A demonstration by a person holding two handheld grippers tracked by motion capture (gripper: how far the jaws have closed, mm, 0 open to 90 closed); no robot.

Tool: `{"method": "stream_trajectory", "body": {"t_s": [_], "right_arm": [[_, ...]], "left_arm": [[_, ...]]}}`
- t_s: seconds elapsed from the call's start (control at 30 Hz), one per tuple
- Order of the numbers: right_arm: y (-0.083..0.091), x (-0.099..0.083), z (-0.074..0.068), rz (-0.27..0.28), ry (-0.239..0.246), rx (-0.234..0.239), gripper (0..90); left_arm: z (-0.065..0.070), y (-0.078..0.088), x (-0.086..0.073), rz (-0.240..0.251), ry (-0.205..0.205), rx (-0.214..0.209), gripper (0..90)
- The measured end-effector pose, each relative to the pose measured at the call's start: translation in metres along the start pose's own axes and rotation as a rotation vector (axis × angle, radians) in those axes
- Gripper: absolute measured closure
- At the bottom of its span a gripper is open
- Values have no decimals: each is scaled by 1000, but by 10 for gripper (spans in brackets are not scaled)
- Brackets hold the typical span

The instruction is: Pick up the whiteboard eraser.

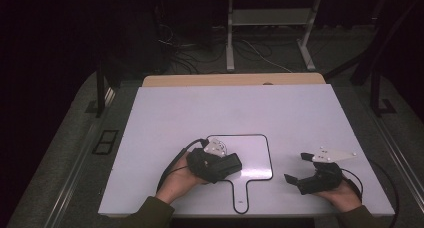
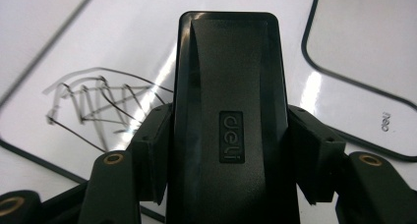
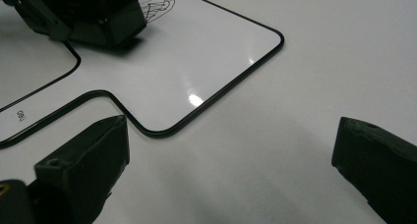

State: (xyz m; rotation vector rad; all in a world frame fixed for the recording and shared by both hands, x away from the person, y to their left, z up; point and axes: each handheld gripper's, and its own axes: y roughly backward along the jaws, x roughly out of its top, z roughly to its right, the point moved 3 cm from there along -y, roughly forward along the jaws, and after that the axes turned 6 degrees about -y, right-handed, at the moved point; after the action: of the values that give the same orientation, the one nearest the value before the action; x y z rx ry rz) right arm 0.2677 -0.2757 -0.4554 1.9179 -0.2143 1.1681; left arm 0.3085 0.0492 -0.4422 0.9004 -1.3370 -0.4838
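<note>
Two black jaws of the left gripper (image 2: pixel 223 184) are clamping a matte black plastic eraser (image 2: pixel 228 111), a rounded oblong block whose raised label is reading "deli". It is resting on a small glossy whiteboard (image 3: pixel 196 57), paddle-shaped with a thin black rim and rounded corners, lying on the white table (image 1: pixel 300 113). Black scribbled pen lines (image 2: pixel 93 103) are showing on the board just beside the eraser. Off to the side, the right gripper (image 3: pixel 231 155) is hovering with jaws spread wide, grasping nothing.

White table (image 1: pixel 165 108) — cables (image 1: pixel 195 58) and grey desk legs (image 1: pixel 230 38) on floor beyond.
</note>
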Motion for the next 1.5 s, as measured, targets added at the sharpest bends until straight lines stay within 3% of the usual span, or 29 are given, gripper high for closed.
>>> {"method": "stream_trajectory", "body": {"t_s": [0.2, 0.33, 0.57, 0.77, 1.03, 1.2, 1.5], "right_arm": [[0, 0, 0, 1, -3, -1, 0], [0, -1, 0, 4, -7, -1, 0], [0, -1, 2, 3, -12, -3, 0], [0, -2, 2, 0, -11, -5, 0], [0, -2, 2, -2, -10, -4, 0], [0, -2, 2, -1, -10, -3, 0], [0, -2, 2, -4, -9, -1, 0]], "left_arm": [[-24, 14, 12, 29, -3, 32, 394], [-36, 15, 17, 43, 6, 36, 393], [-68, 3, 21, 16, 35, 59, 393], [-83, -9, 17, 0, 62, 59, 394], [-88, -19, 10, -29, 78, 71, 393], [-86, -23, 11, -64, 48, 82, 393], [-85, -24, 11, -65, 49, 84, 393]]}}
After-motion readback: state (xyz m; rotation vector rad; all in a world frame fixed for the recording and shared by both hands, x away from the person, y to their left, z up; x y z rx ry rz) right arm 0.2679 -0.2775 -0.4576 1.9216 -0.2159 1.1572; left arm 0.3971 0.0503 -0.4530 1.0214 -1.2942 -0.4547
